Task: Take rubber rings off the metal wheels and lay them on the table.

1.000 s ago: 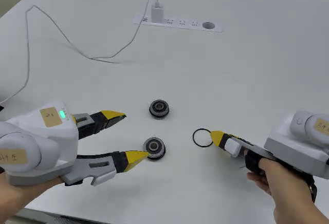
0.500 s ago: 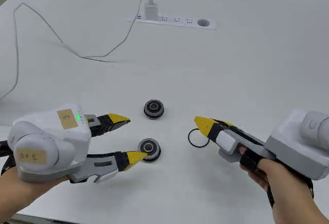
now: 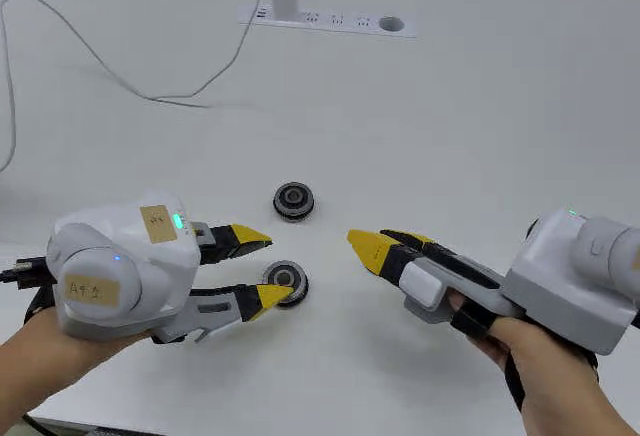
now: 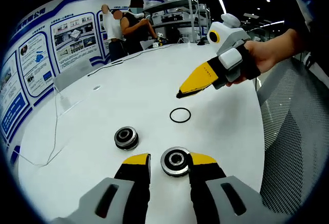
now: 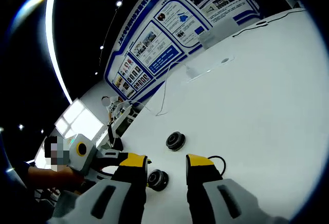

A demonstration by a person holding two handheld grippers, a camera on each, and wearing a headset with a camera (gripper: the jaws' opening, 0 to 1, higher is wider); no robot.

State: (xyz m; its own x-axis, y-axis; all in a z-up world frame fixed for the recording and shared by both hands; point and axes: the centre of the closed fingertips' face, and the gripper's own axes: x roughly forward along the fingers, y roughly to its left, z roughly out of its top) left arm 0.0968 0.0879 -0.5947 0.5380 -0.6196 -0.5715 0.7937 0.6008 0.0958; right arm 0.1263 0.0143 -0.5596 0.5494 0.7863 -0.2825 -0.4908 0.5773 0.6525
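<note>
Black rubber ring (image 4: 180,115) lies flat, left tool (image 3: 260,267) spread around a metal wheel (image 4: 176,161), right tool (image 5: 167,159) spread.

Two small round metal wheels lay flat on the white worktop (image 3: 450,136), near each other but apart. Each showed a dark outer band around a grey metal face with a dark centre. The nearer wheel (image 3: 284,278) sat between the yellow tips of the left tongs (image 4: 169,158); whether they touched it could not be told. The farther wheel (image 3: 294,200) lay free. One thin black rubber ring (image 4: 180,115) lay flat on the worktop, apart from both wheels.
</note>
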